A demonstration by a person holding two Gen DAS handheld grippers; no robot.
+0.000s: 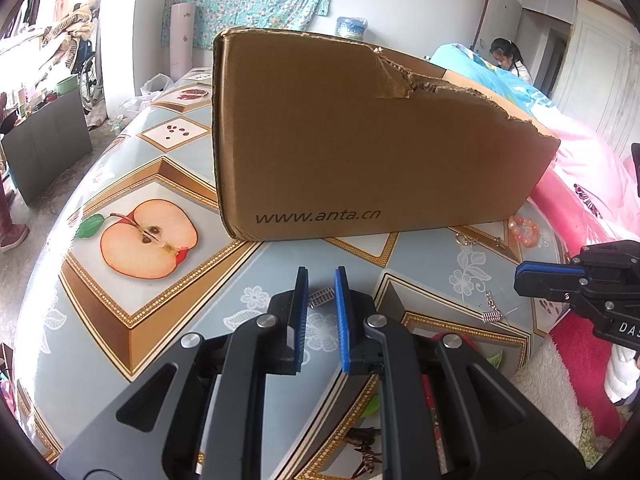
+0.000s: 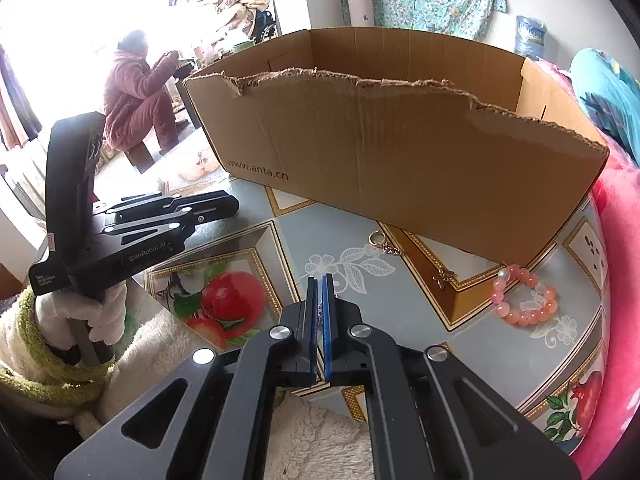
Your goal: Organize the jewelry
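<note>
Left wrist view: a small silver ladder-patterned earring [image 1: 322,295] lies on the bench [image 1: 132,184] right between the blue pads of my left claw [image 1: 322,280], near their tips, its long side running crosswise to the fingers. The pads stand a little apart and I cannot see them pressing on it, so I read this claw as narrowly open around the piece, not yet holding it. A second silver earring of the same ladder shape, on a short chain [image 1: 491,313], lies off to the right, below my right claw [image 1: 520,276], which is clearly the nearer one to it. In the right wrist view that claw [image 2: 321,280] is closed, pads nearly together, with something thin and silvery glinting in the slit; I cannot tell what. Farther out, a pink beaded bracelet [image 2: 524,300] and a gold ring on a fine chain [image 2: 378,240] rest close to the torn brown cardboard box [image 2: 400,160], which stands beyond both claws, open at the top.
</note>
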